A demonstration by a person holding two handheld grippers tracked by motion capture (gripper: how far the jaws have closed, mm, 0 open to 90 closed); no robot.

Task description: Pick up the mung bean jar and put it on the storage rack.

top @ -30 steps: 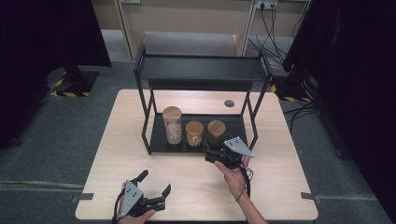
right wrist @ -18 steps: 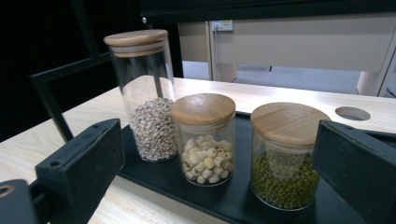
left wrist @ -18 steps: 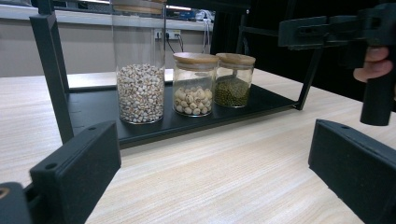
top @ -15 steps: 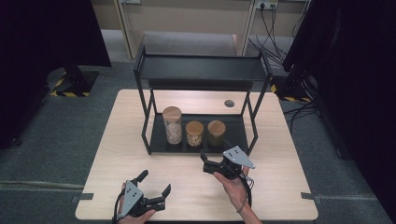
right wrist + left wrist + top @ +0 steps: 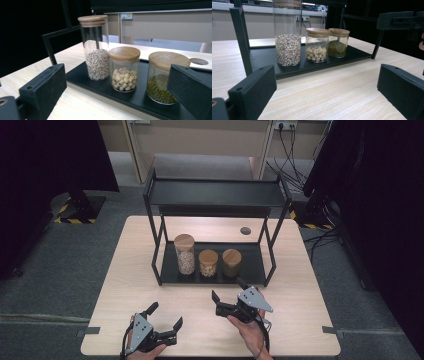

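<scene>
From above, three upright jars sit in a row on the black rack's (image 5: 254, 270) bottom shelf; the right gripper (image 5: 231, 296) — jaws wide, empty — is nearer than the left gripper (image 5: 164, 315). Left gripper view: jaws wide, the tall jar (image 5: 288, 37) ahead. Right gripper view: the middle jar (image 5: 124, 68) lies dead ahead — probably the target.

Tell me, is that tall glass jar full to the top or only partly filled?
Partly filled. In the right gripper view the tall jar holds pale grains up to about its middle; the glass above is clear up to its wooden lid.
</scene>
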